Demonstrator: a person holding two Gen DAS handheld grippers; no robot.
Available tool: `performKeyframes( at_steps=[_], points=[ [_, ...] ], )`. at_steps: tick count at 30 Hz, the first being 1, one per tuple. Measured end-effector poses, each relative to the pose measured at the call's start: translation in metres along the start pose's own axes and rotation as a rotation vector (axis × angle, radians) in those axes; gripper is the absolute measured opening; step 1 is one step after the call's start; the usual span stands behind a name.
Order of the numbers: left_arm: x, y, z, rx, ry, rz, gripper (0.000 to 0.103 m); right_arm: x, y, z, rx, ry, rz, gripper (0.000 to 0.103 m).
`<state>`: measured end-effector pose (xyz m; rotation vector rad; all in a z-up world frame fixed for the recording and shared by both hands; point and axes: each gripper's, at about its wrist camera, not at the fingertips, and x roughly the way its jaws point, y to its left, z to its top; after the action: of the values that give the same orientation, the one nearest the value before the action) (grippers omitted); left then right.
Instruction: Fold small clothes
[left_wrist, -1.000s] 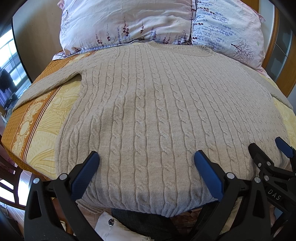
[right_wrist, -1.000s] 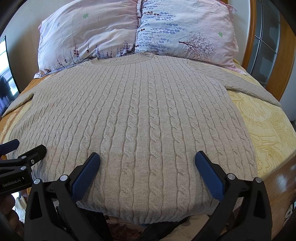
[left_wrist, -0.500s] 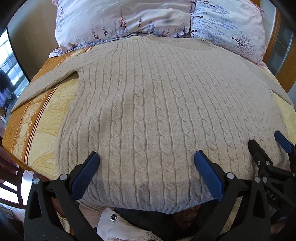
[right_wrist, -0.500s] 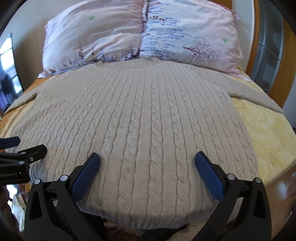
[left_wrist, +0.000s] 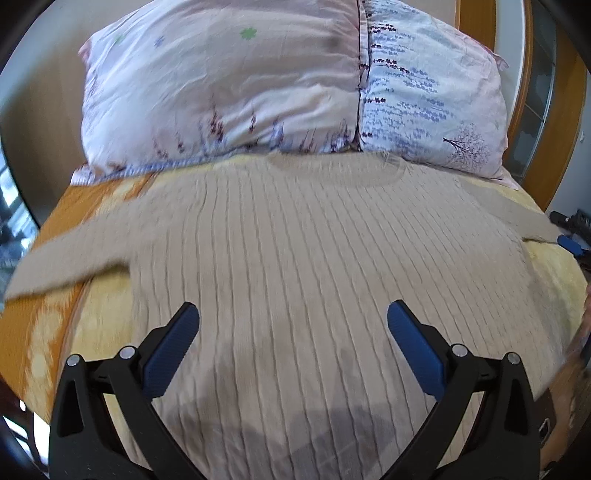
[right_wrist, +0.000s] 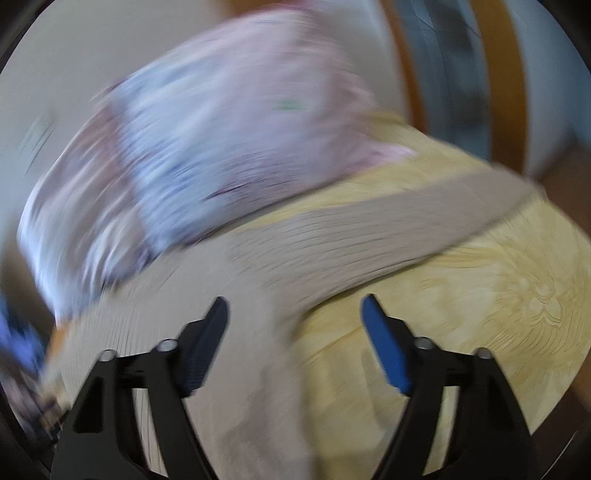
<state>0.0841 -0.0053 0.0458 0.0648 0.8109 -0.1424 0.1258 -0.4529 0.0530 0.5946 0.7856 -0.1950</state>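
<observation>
We see the sweater (left_wrist: 295, 266) spread flat across the bed (left_wrist: 48, 321), its collar at twelve o'clock against the pillows (left_wrist: 229, 96). Our left gripper (left_wrist: 291, 332) and right gripper (right_wrist: 295, 325) are both spread, holding nothing. A shallow pinch could drag one layer and bunch the knit. No containers show.

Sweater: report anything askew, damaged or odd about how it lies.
Nothing stands out. The sweater lies flat on the bed, sleeves spread to both sides, neck toward the pillows. The right wrist view is too blurred to show damage.

Black tool (left_wrist: 291, 314), blue pads (left_wrist: 413, 347)
</observation>
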Motion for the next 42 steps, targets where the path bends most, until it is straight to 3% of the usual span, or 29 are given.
performKeyframes(
  at_steps=[3,6,11,17,23,27,31,34,36,39,42],
  points=[
    [0.012,0.000,0.018,0.046,-0.005,0.004,0.101,0.020,-0.044,0.027,0.202,0.061,-0.030,0.062],
    [0.025,0.005,0.029,0.037,0.018,-0.036,0.101,0.029,-0.068,0.039,0.293,0.083,-0.088,0.060],
    [0.039,0.016,0.037,-0.030,0.015,-0.138,0.101,0.042,-0.094,0.041,0.400,0.125,-0.080,0.051],
    [0.048,0.021,0.043,-0.047,0.025,-0.111,0.101,0.044,-0.113,0.048,0.465,0.070,-0.069,0.034],
    [0.055,0.032,0.046,-0.075,0.033,-0.110,0.101,0.038,-0.147,0.060,0.553,-0.027,-0.094,0.030],
    [0.062,0.037,0.049,-0.075,0.046,-0.112,0.101,0.040,-0.152,0.065,0.519,-0.048,-0.129,0.009],
    [0.062,0.043,0.051,-0.096,0.033,-0.136,0.101,0.023,-0.120,0.074,0.372,-0.128,-0.122,0.008],
    [0.062,0.048,0.053,-0.130,0.018,-0.161,0.101,0.010,-0.079,0.083,0.261,-0.171,-0.048,0.008],
    [0.062,0.052,0.053,-0.166,0.007,-0.191,0.101,0.002,-0.039,0.083,0.178,-0.183,0.047,0.008],
    [0.061,0.055,0.052,-0.209,-0.005,-0.236,0.101,-0.001,0.021,0.072,0.067,-0.157,0.185,0.008],
    [0.058,0.057,0.050,-0.239,-0.033,-0.275,0.101,0.013,0.079,0.042,-0.031,-0.052,0.319,0.008]
  ],
)
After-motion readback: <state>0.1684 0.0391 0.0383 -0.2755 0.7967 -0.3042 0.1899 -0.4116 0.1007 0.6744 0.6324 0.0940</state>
